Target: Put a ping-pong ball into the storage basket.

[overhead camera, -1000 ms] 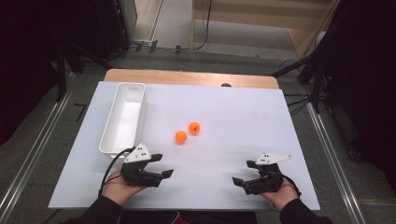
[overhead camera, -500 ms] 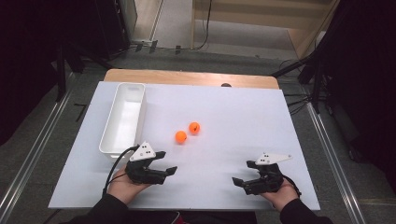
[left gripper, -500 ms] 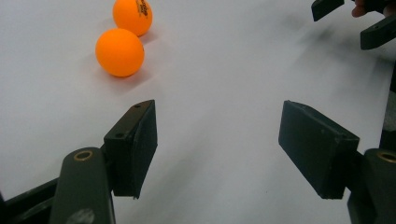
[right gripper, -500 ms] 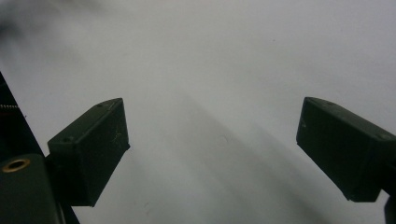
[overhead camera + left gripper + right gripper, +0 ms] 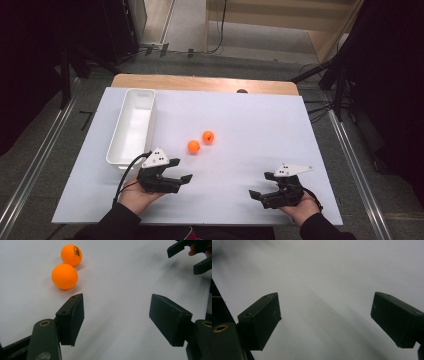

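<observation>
Two small glossy orange balls lie out on the white-covered worktop (image 5: 240,125), near its middle and close together but, seen from above, not quite touching: the nearer orange ball (image 5: 193,146) and the farther orange ball with dark print on it (image 5: 208,136). In the left gripper view the nearer one (image 5: 64,276) partly covers the printed one (image 5: 71,255), whose lettering is too small to read. The left tool (image 5: 179,170) hovers low just short of them, its black jaws parted with nothing between them, both balls ahead of its left jaw. The right tool (image 5: 262,185) sits well apart near the front right edge, jaws likewise wide and empty; its own view gives blurred white surface, the jaws cut off at the frame edges. A long white rectangular plastic tray (image 5: 118,136) stands along the left side, its inside bare as far as can be seen. The person's sleeves are cut off at the bottom.
</observation>
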{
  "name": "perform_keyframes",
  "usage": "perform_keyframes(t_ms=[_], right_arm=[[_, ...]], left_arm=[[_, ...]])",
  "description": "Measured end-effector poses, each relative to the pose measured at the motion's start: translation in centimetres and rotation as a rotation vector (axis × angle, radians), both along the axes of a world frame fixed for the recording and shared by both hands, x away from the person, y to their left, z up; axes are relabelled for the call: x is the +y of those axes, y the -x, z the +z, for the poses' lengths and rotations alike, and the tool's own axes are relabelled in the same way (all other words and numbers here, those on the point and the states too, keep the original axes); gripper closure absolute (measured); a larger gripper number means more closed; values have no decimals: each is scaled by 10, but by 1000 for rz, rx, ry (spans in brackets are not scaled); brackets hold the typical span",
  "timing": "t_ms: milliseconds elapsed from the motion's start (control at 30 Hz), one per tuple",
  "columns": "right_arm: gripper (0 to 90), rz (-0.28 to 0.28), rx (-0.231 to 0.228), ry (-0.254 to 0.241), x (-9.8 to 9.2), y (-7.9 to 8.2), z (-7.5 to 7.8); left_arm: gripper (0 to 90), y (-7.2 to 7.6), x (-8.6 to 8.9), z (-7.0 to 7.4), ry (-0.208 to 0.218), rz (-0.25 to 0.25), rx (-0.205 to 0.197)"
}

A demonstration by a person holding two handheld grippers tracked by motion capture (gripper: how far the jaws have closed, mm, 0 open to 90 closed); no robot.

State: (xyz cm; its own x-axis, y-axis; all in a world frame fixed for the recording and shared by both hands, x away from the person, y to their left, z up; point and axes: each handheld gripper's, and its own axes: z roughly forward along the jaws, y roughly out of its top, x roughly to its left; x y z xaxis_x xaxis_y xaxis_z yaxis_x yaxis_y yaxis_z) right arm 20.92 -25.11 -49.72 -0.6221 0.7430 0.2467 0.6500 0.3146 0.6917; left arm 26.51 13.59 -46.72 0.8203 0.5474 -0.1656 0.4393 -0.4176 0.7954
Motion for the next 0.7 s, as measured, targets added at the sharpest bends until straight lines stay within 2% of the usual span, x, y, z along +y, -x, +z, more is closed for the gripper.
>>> perform_keyframes(t_ms=[600,700], right_arm=[[77,3,1,-1,0,0,0],[78,6,1,1,0,0,0]], left_arm=[[283,-10,-13,5,-18,-5,2],[246,-12,-16,5,-25,-2,12]])
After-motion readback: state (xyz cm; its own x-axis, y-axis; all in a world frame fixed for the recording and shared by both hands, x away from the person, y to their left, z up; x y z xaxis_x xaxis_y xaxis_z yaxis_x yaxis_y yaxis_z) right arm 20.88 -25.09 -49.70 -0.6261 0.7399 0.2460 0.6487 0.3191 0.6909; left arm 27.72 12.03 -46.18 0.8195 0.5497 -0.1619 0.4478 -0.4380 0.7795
